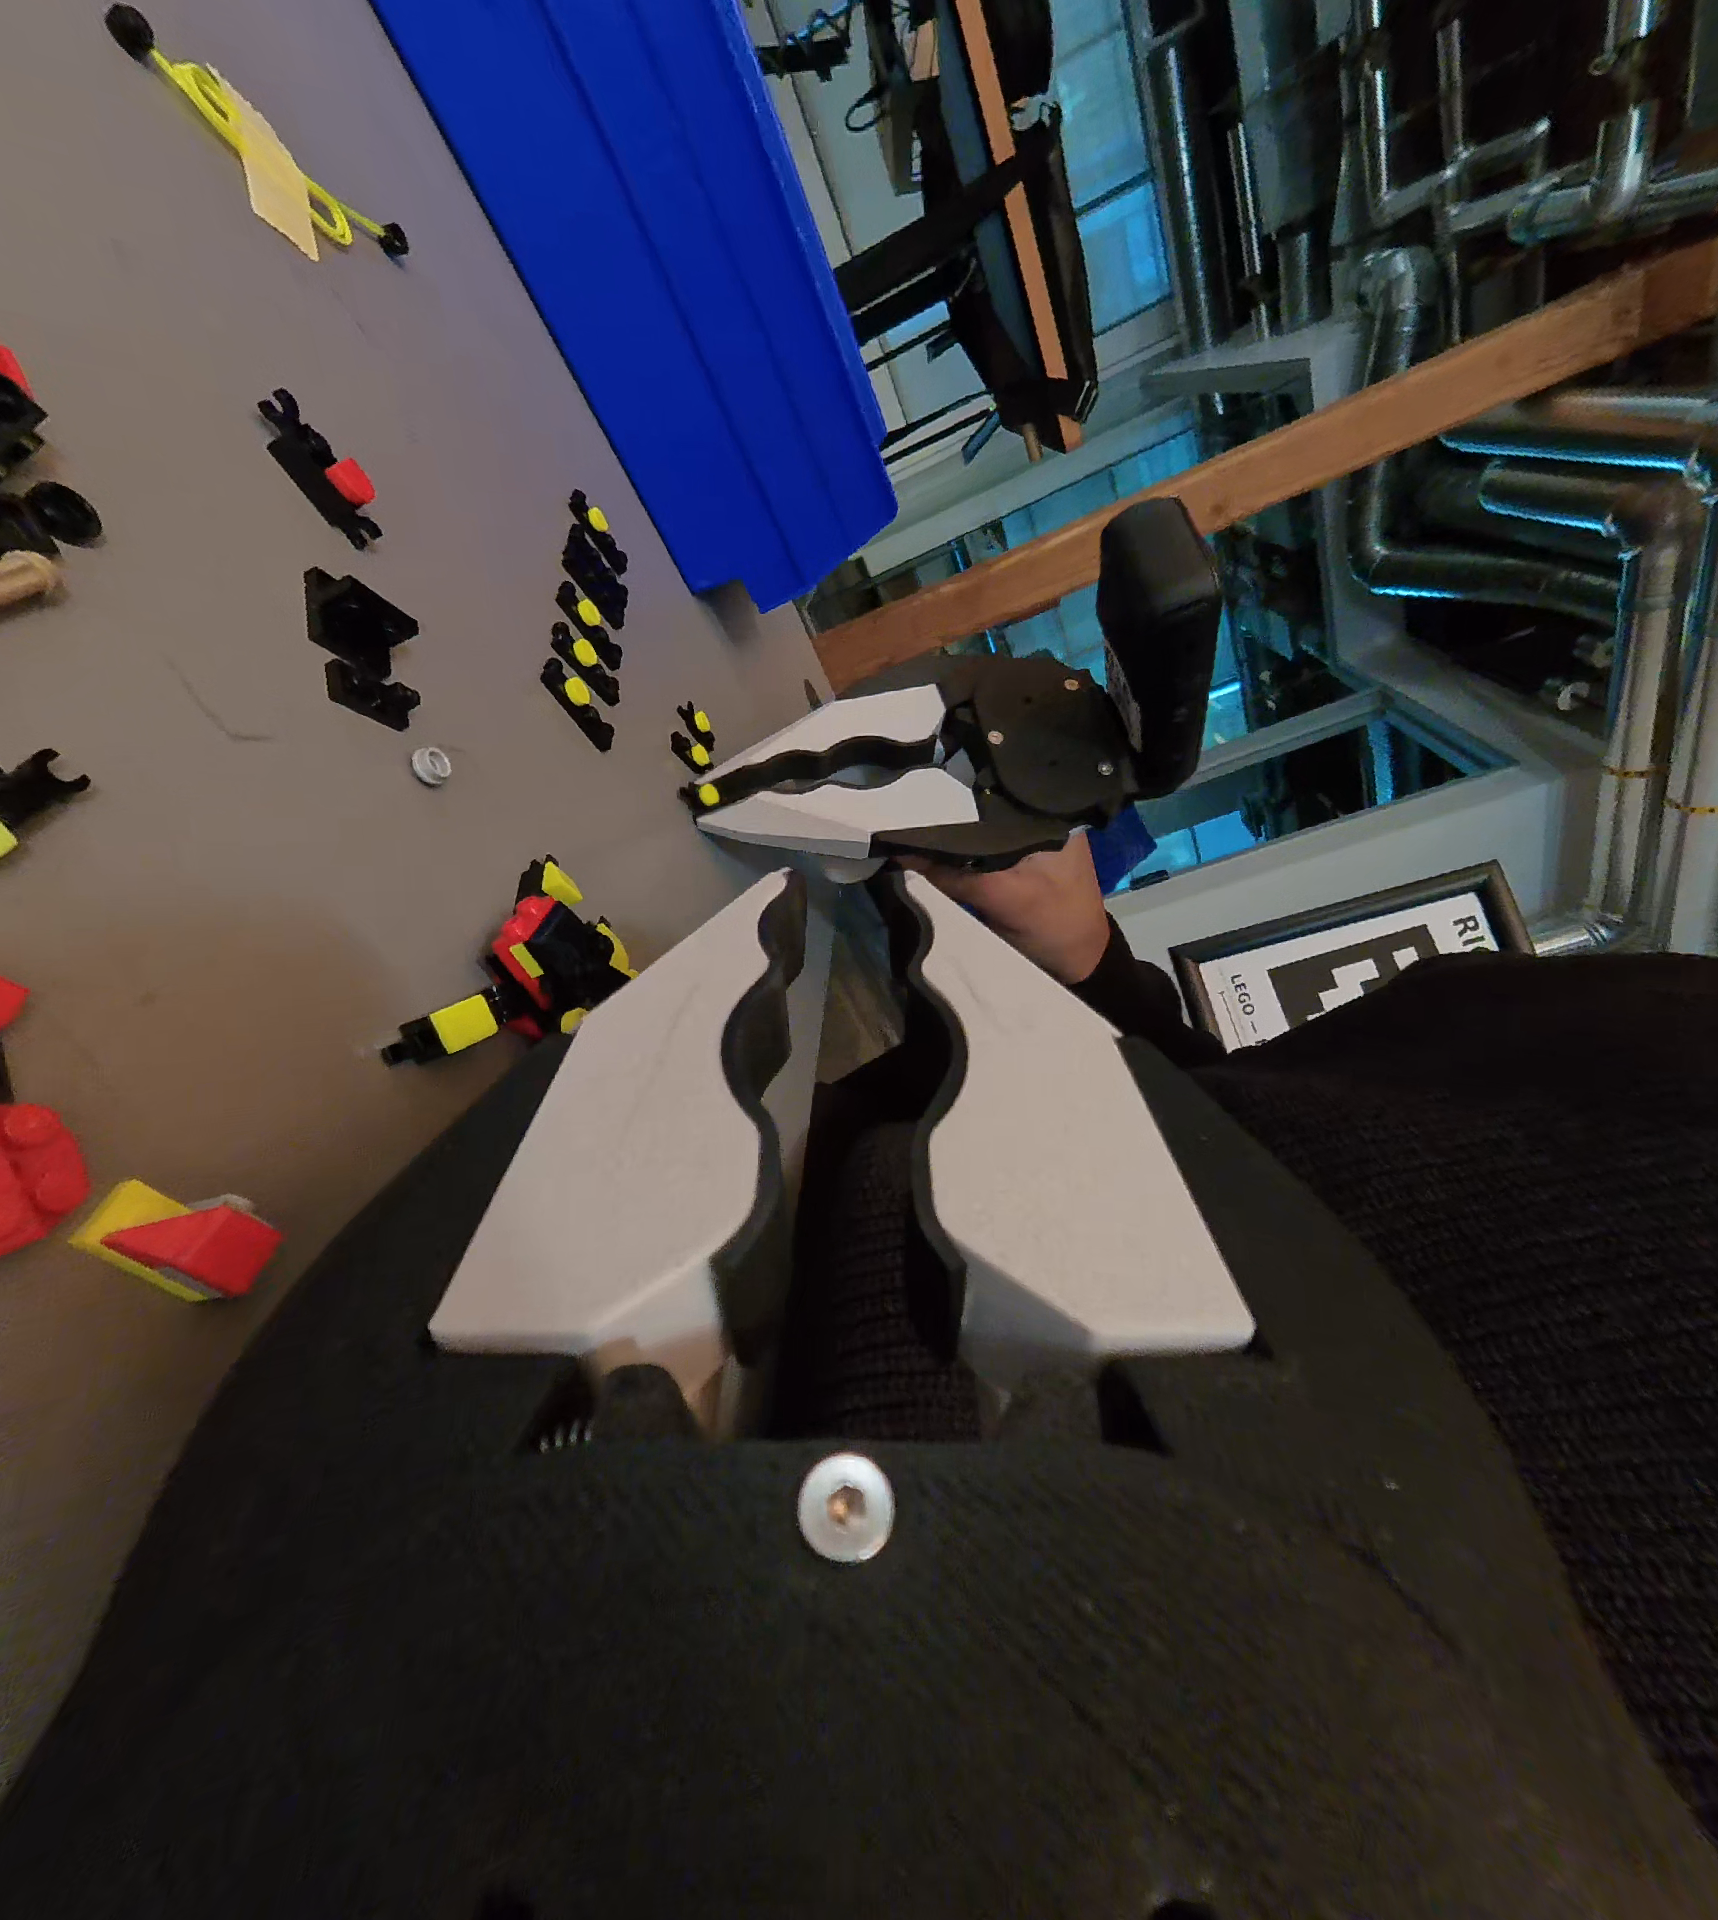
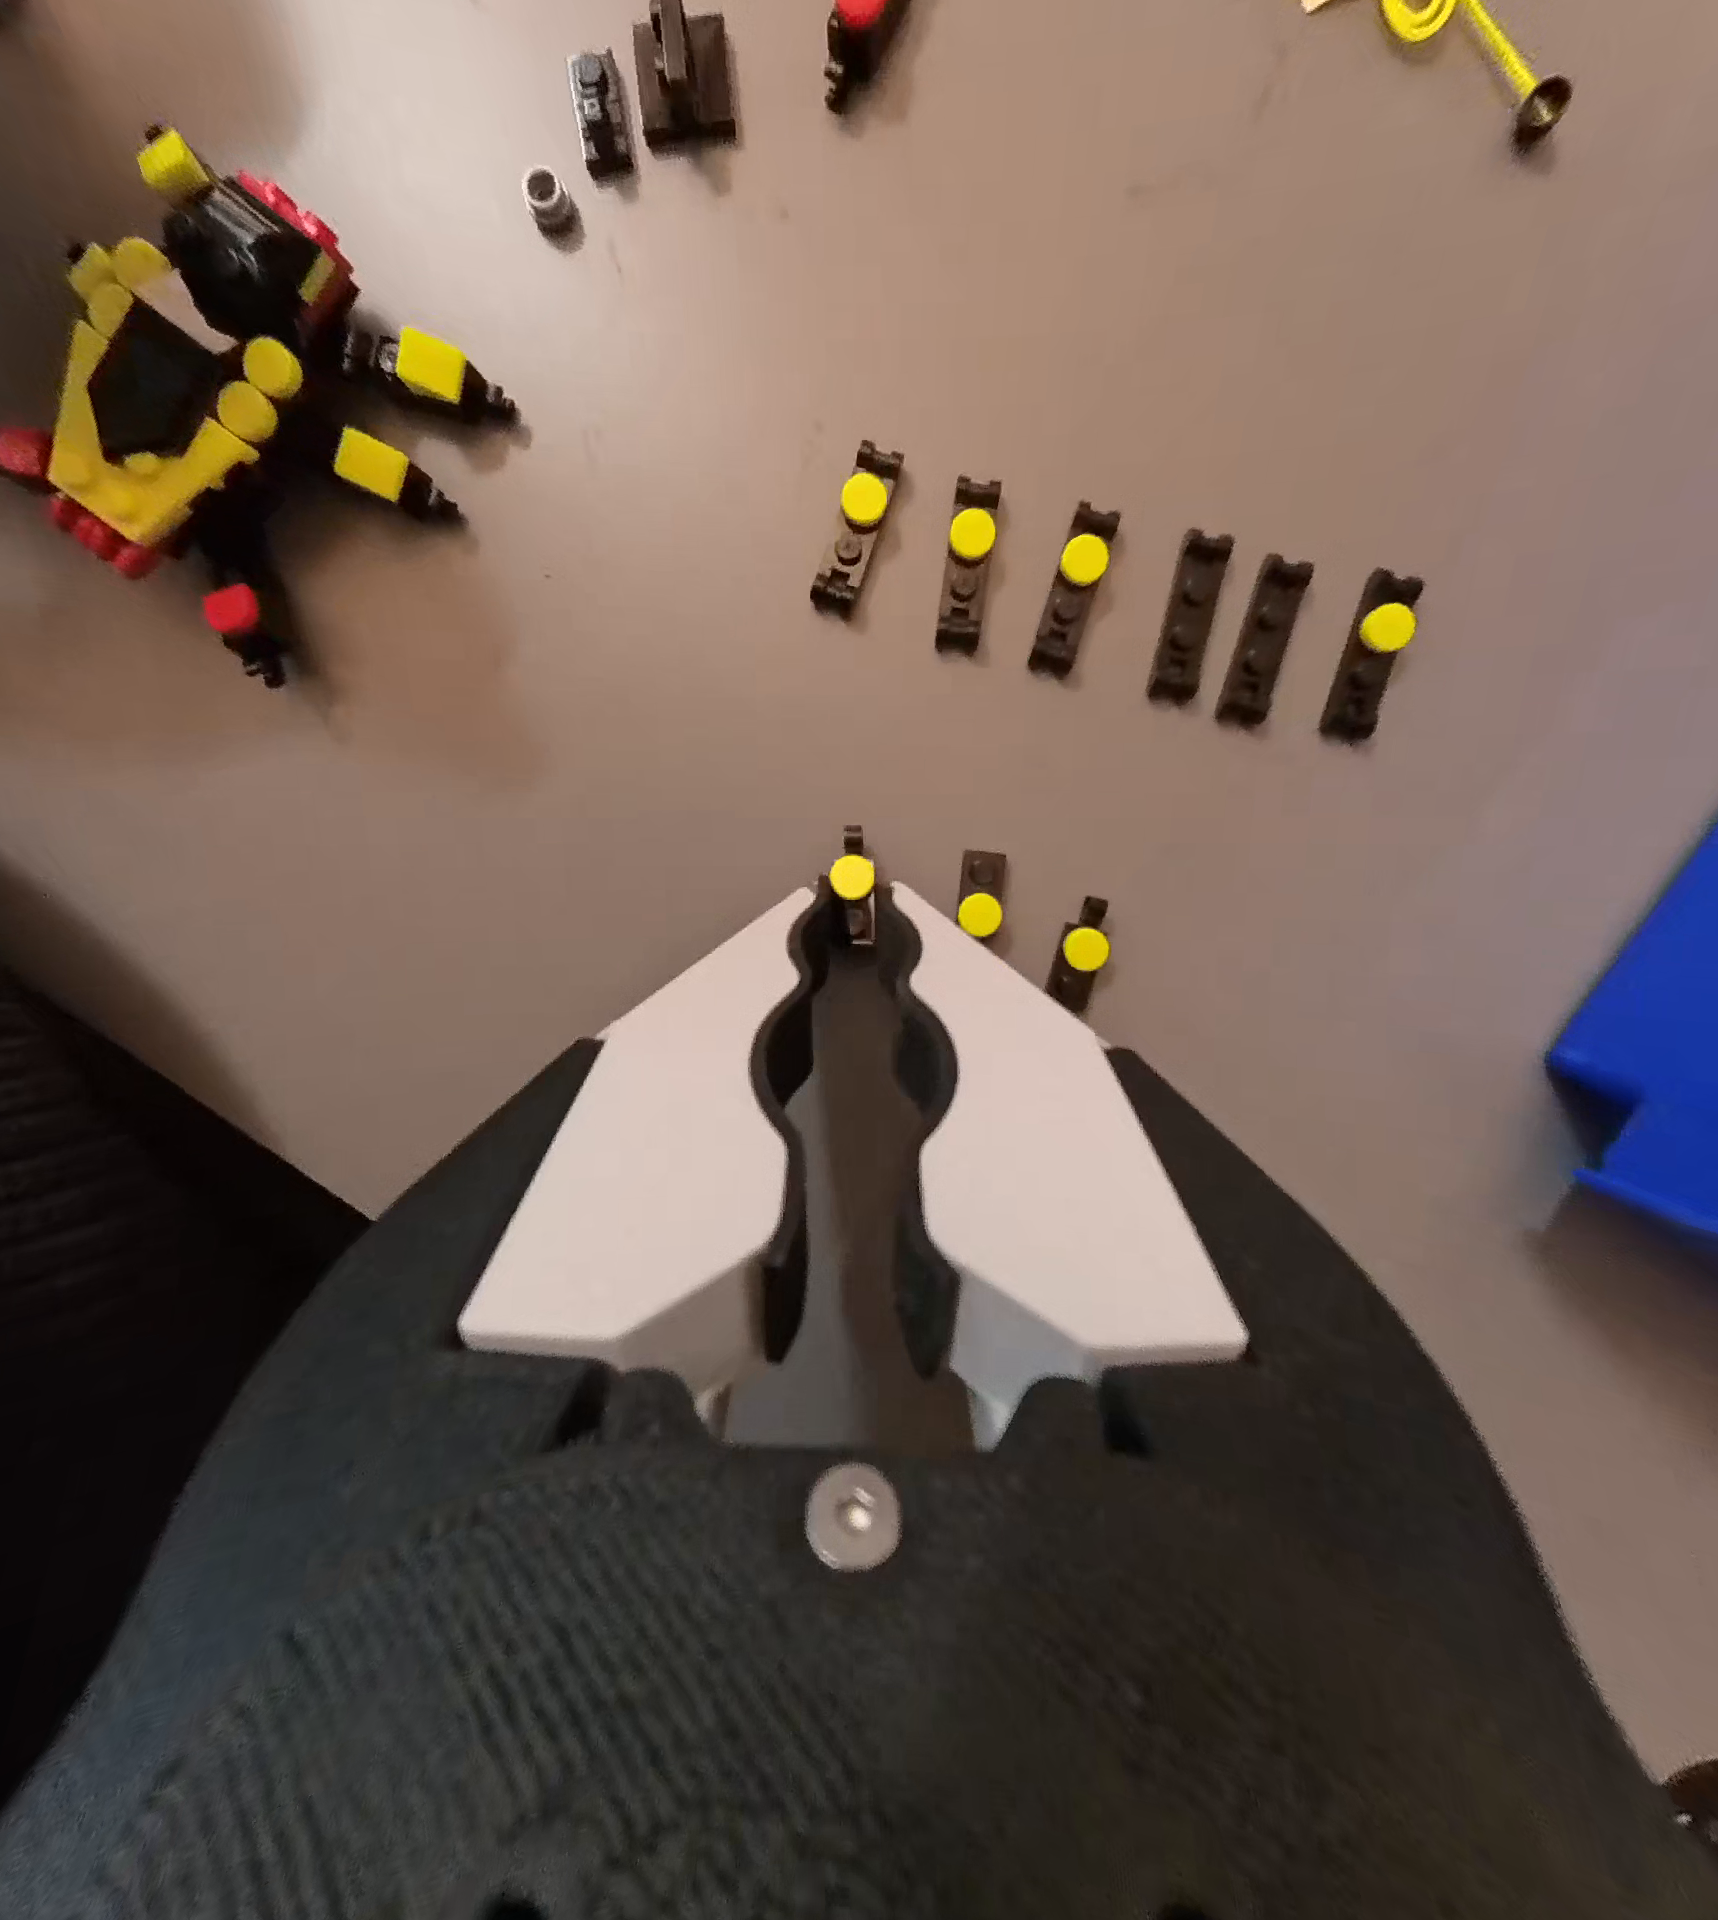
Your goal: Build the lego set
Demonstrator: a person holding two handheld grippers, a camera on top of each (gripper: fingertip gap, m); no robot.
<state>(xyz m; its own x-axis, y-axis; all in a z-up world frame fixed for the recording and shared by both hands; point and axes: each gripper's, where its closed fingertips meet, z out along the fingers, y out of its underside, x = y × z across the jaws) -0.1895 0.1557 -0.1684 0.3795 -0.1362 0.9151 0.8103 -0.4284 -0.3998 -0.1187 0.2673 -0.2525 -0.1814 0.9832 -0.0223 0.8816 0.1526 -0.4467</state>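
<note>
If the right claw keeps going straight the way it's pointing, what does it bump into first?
Nothing new at first: the right claw is already closed around a small black piece with a yellow round top. Pushing on, it would probably just press that into the grey table.

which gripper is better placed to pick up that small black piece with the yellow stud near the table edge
Right. The right gripper already has its jaws around the small black piece on the table. The left gripper hangs past the table edge, jaws apart and empty.
</note>
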